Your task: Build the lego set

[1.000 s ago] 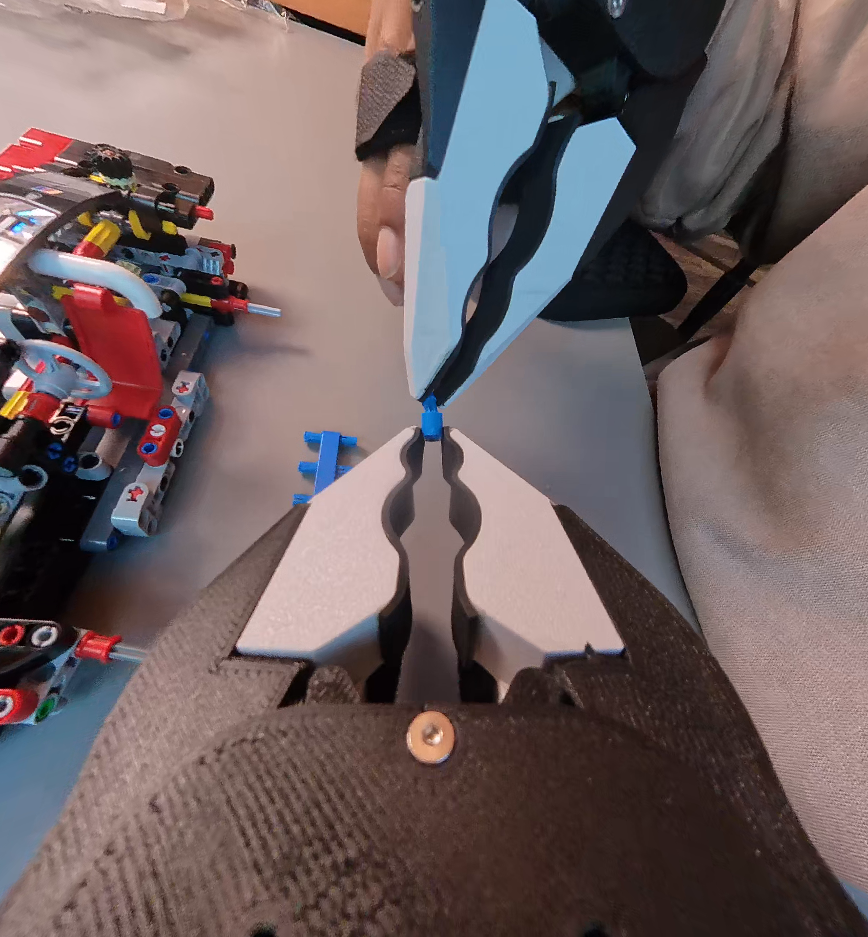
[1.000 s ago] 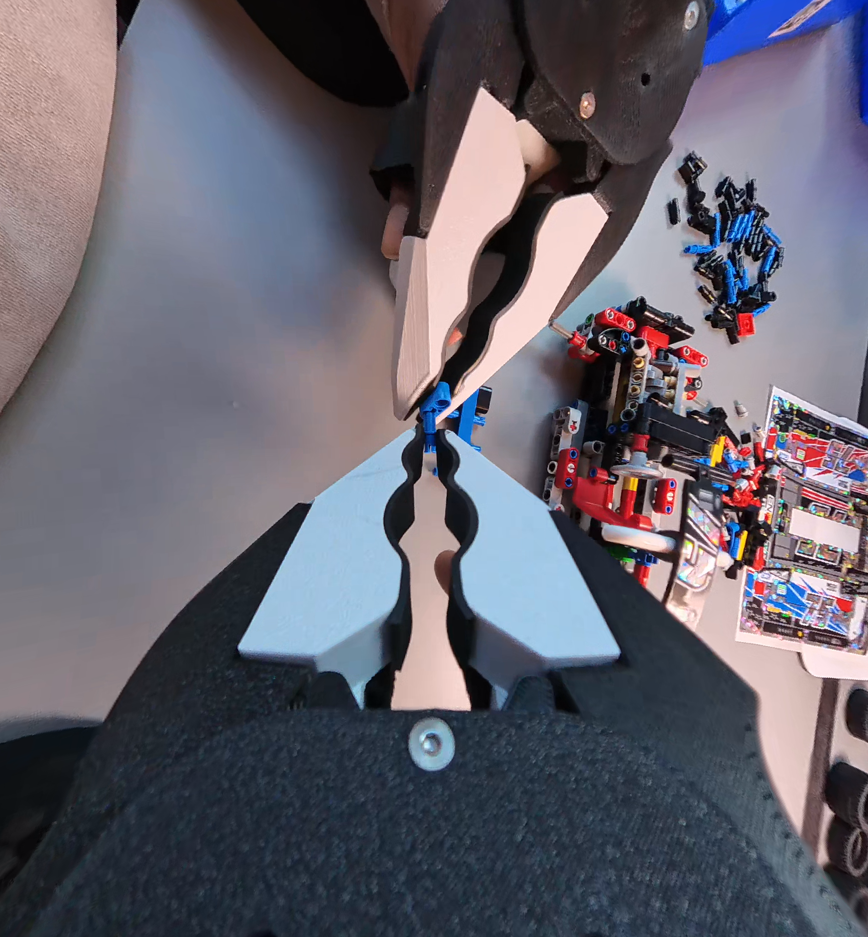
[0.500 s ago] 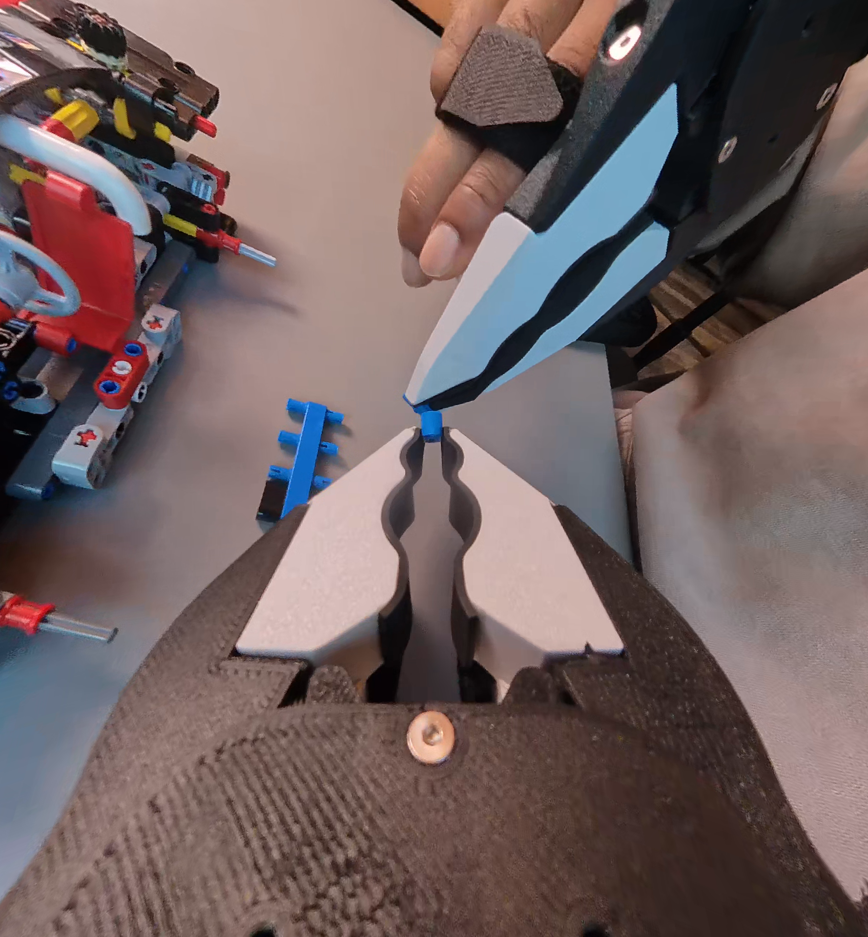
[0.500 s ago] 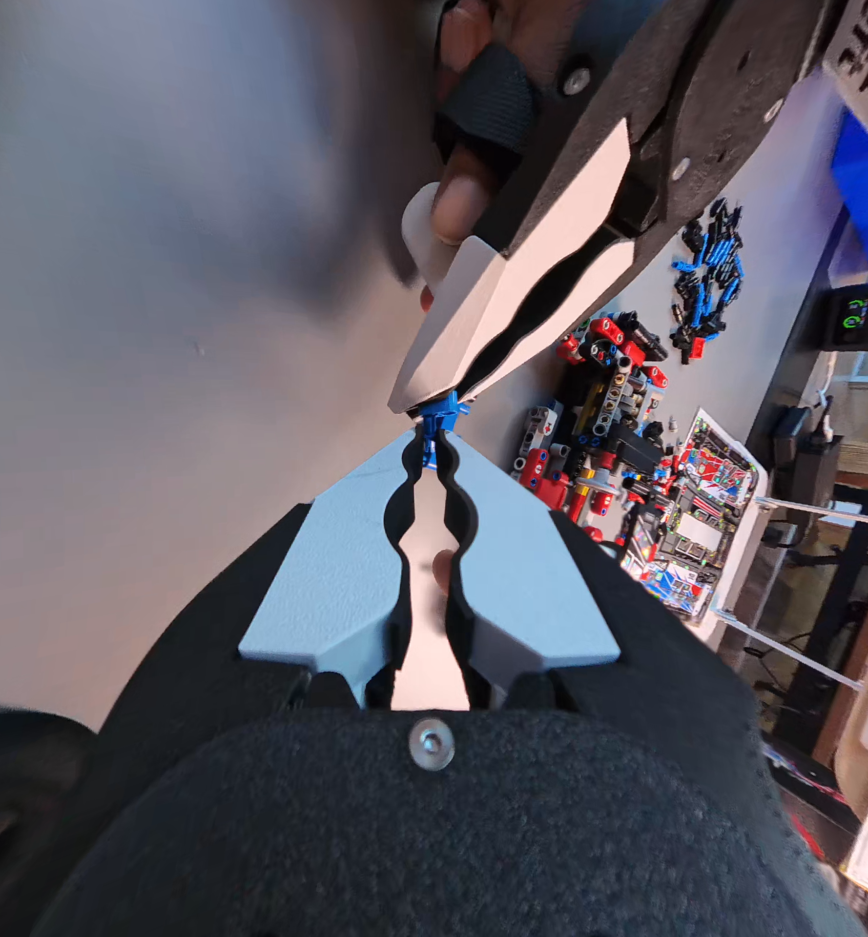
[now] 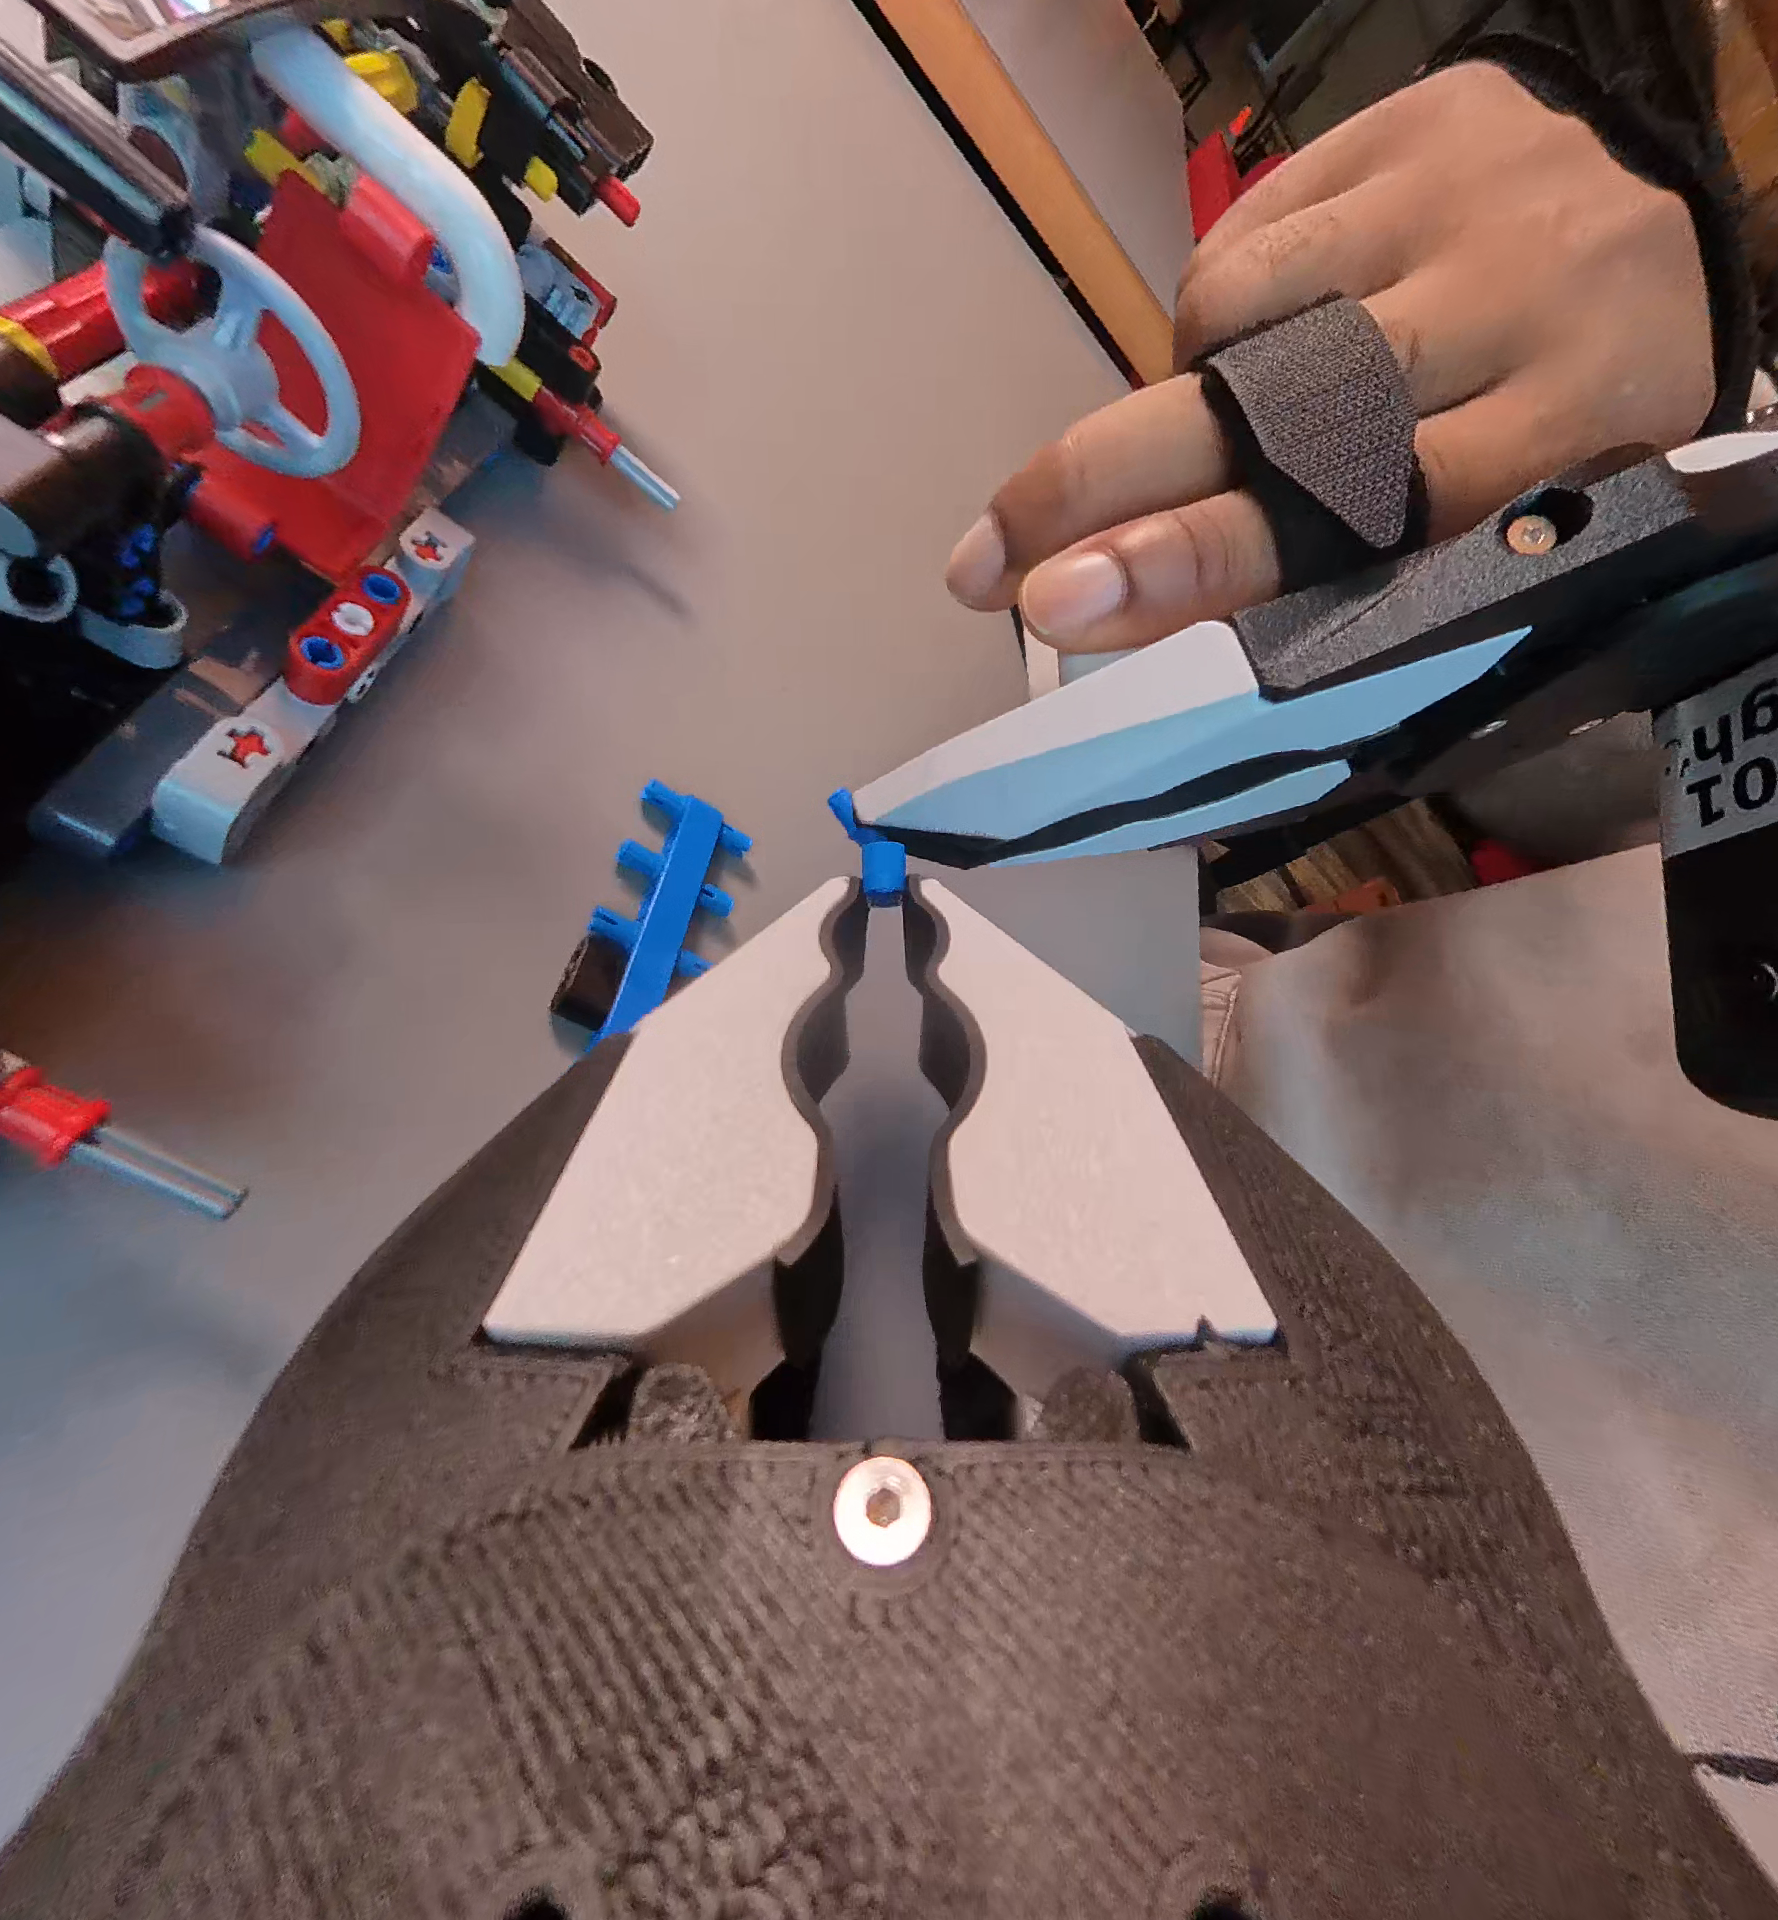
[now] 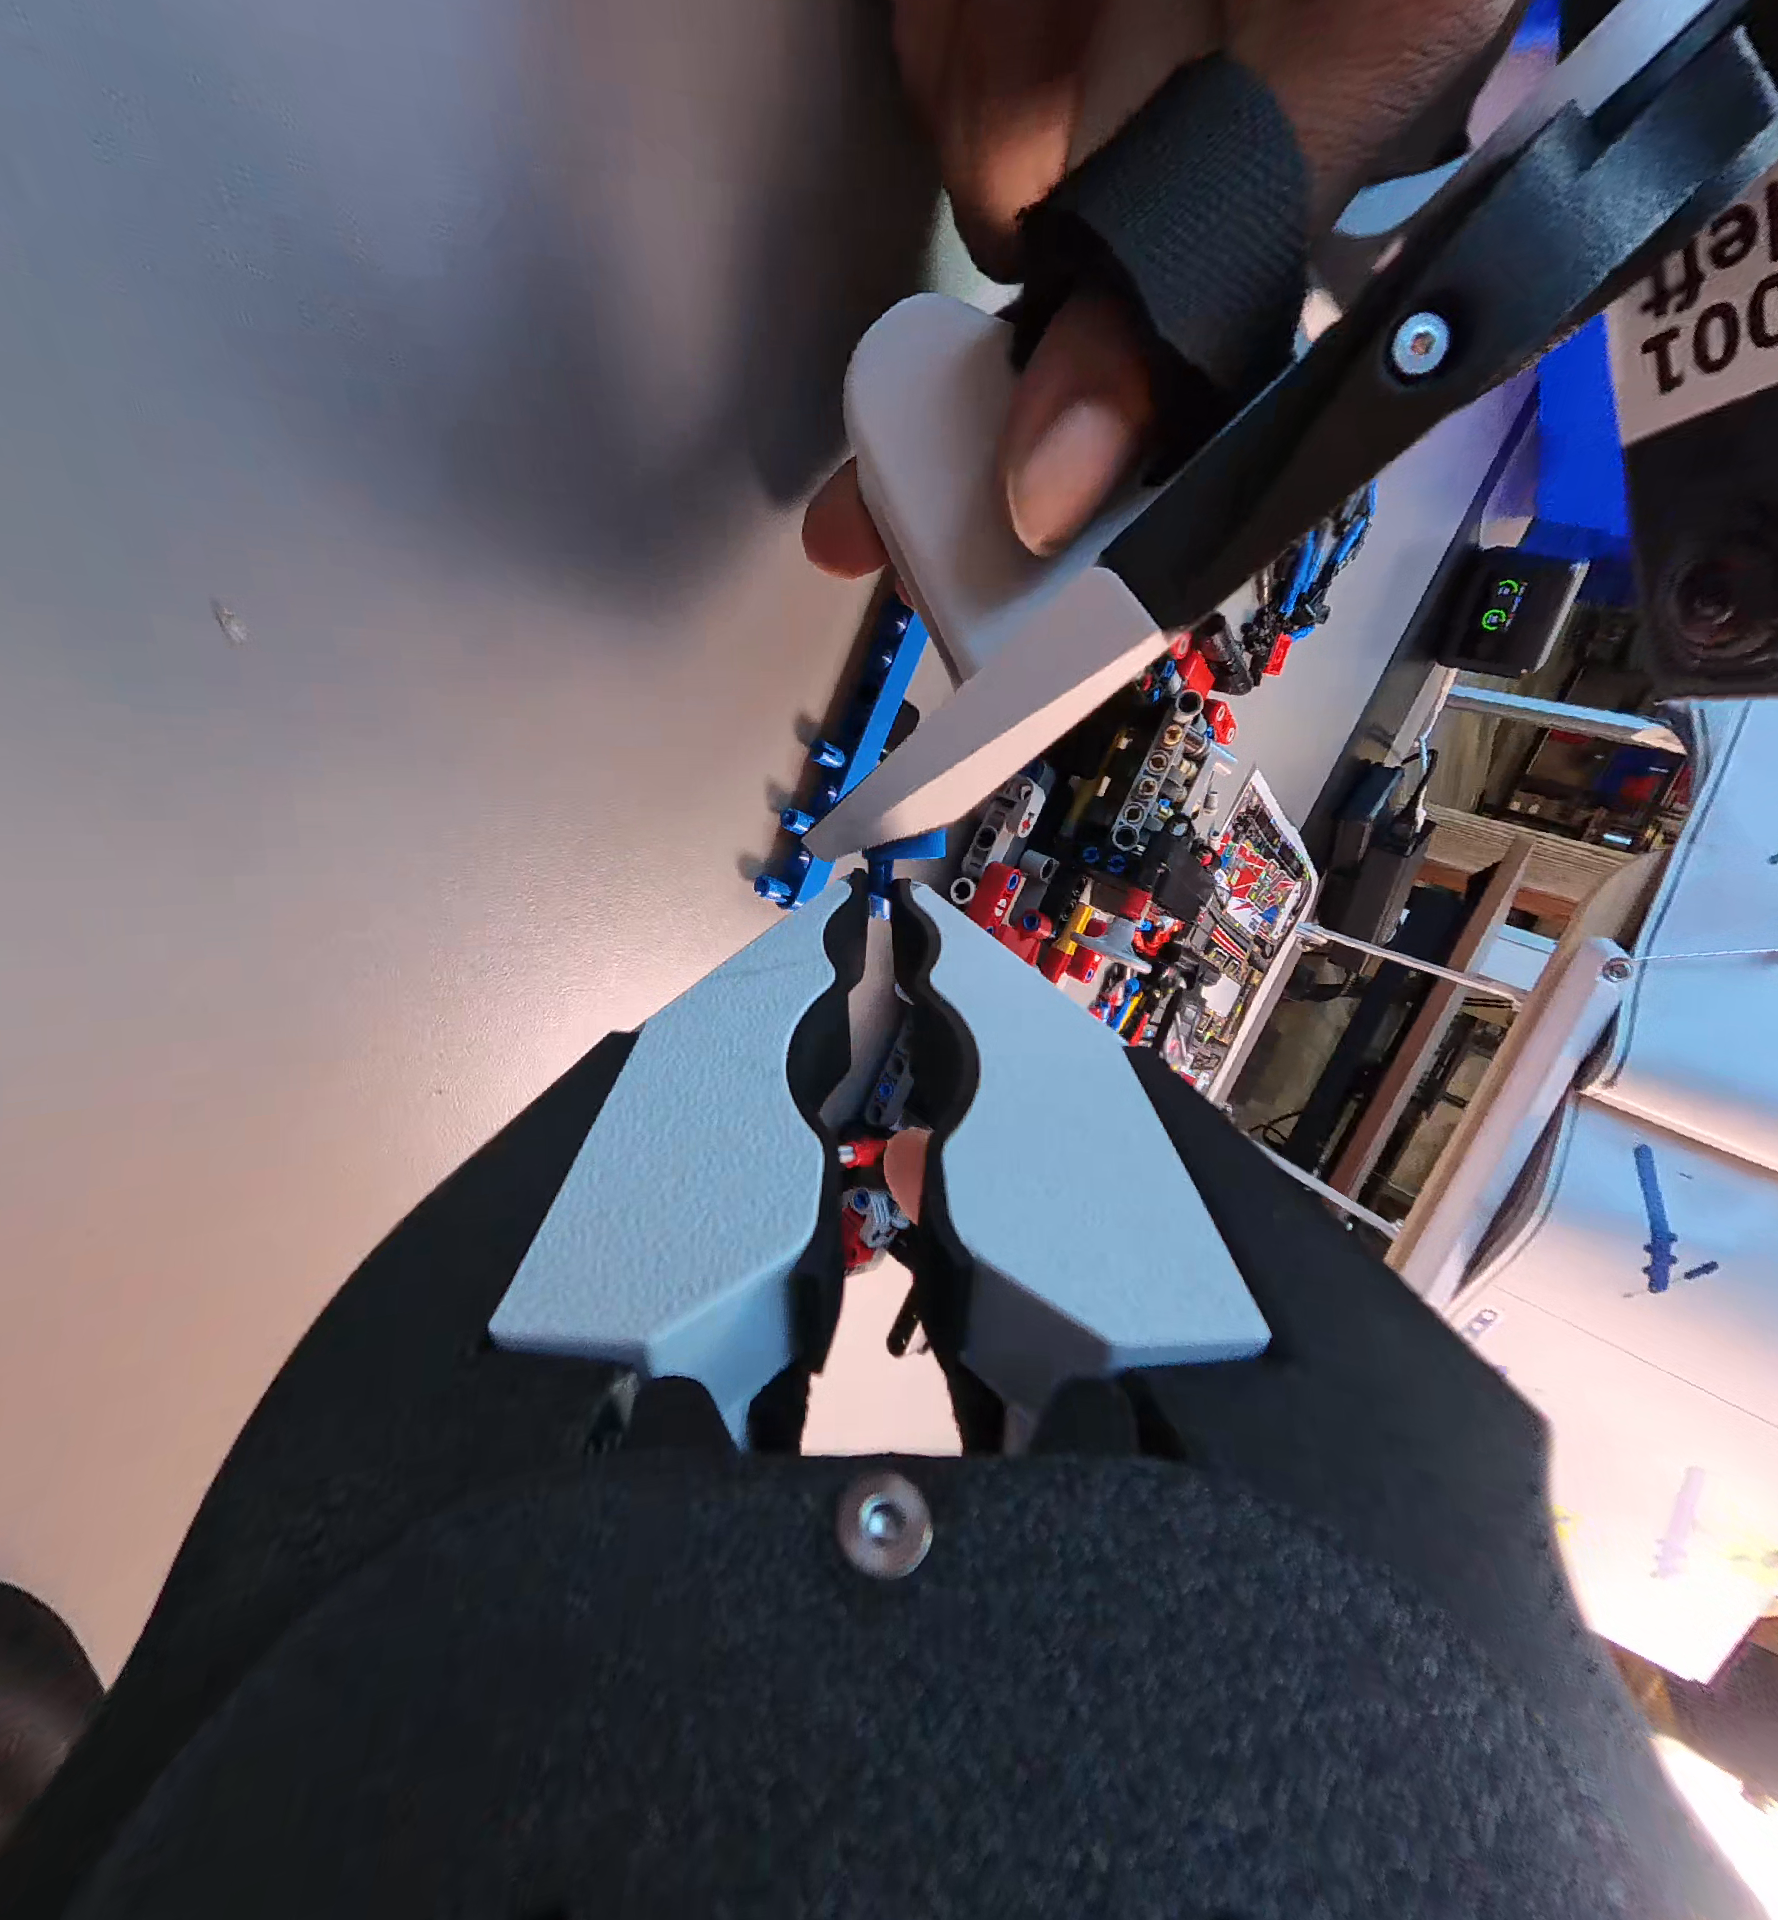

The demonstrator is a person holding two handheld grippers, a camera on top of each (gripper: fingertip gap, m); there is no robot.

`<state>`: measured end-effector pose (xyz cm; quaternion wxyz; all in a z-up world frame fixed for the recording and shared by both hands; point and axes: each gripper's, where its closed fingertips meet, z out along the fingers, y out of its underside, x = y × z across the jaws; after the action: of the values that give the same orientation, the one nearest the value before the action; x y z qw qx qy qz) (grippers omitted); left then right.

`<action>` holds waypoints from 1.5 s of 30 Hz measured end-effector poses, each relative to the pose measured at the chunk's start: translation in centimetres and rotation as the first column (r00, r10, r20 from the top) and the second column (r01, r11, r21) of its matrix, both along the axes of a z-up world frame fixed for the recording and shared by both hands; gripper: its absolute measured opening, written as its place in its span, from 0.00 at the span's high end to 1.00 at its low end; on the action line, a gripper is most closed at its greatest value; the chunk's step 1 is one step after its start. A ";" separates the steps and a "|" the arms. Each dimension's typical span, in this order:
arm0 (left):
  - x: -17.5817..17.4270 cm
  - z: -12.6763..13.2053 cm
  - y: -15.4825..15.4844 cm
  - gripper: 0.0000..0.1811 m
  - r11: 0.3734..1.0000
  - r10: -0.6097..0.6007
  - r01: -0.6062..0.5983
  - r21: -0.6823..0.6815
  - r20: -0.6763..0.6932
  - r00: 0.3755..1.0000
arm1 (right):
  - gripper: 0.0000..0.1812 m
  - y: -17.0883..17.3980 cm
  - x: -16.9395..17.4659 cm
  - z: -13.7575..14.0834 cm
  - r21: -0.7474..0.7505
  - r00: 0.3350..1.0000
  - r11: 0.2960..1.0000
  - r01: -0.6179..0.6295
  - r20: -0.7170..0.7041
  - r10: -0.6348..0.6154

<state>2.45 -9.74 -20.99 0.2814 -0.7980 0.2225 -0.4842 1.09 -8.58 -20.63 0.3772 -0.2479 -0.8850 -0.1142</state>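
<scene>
My left claw is nearly closed, its tips pinching one end of a small blue plastic peg whose long axis runs along my fingers, free end pointing away; my right claw, also pinched almost closed, holds a small blue piece touching that peg. A second ago the right claw met mine nose to nose, but now it has swung sideways across the peg, so I judge the two bits are being twisted together or apart. Beyond the peg, a blue studded beam lies flat on the grey worktop, then the red-and-grey lego car.
</scene>
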 end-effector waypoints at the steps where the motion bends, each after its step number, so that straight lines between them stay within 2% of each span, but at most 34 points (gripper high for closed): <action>1: -0.1 0.0 0.1 0.97 1.000 0.009 -0.009 0.006 -0.005 1.000 | 0.99 0.1 -0.1 0.1 -0.018 1.000 1.000 0.006 -0.020 -0.006; 6: -0.9 0.4 0.7 0.97 0.995 0.040 -0.036 0.091 -0.038 0.998 | 0.99 1.5 2.1 -1.2 -0.294 0.982 0.941 0.169 -0.029 -0.186; 8: -1.1 0.3 0.8 0.97 0.993 0.047 -0.041 0.113 -0.056 0.997 | 0.99 2.3 3.9 -2.5 -0.400 0.956 0.872 0.281 0.040 -0.290; 12: -0.8 0.0 0.7 0.97 0.991 0.030 -0.020 0.130 -0.074 0.997 | 0.99 2.7 5.8 -3.4 -0.593 0.898 0.701 0.396 0.091 -0.431; 16: -0.7 0.0 0.6 0.97 0.990 0.017 -0.007 0.139 -0.074 0.997 | 0.94 2.3 6.6 -3.2 -0.772 0.861 0.499 0.394 0.119 -0.495; 19: -0.7 -0.3 0.6 0.97 0.990 0.013 0.000 0.141 -0.091 0.996 | 0.92 2.5 7.1 -3.1 -0.829 0.853 0.427 0.361 0.110 -0.510; 23: -0.4 -1.1 0.0 0.97 0.970 -0.035 0.084 0.230 -0.211 0.977 | 0.92 1.8 7.1 -3.3 -0.837 0.860 0.413 0.359 0.124 -0.496; 27: 0.3 -1.9 -1.0 0.97 0.886 -0.074 0.244 0.395 -0.399 0.914 | 0.92 1.0 6.4 -3.6 -0.820 0.841 0.414 0.395 0.140 -0.523; 30: 0.4 -2.6 -1.1 0.97 0.843 -0.063 0.308 0.441 -0.487 0.871 | 0.93 1.3 6.0 -3.6 -0.812 0.825 0.418 0.408 0.132 -0.549; 33: 0.3 -3.0 -0.9 0.97 0.826 -0.046 0.331 0.455 -0.531 0.846 | 0.99 1.3 5.8 -3.6 -0.807 0.827 0.426 0.409 0.130 -0.547; 37: 0.1 -3.0 -0.6 0.93 0.825 -0.032 0.327 0.460 -0.541 0.841 | 0.99 1.4 5.7 -3.5 -0.808 0.829 0.433 0.400 0.118 -0.546; 40: 0.0 -2.7 -0.5 0.88 0.836 -0.038 0.309 0.452 -0.515 0.856 | 0.99 1.0 5.1 -2.6 -0.807 0.865 0.500 0.314 0.026 -0.501; 45: 1.2 0.2 -0.9 0.89 0.869 -0.089 0.212 0.448 -0.280 0.956 | 0.99 -1.4 2.9 0.5 -0.815 0.907 0.570 0.106 -0.156 -0.391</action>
<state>3.64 -10.63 -20.74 0.3984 -0.7397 0.4293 -0.3312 3.97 -9.93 -20.18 0.3460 -0.5269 -0.7251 0.2774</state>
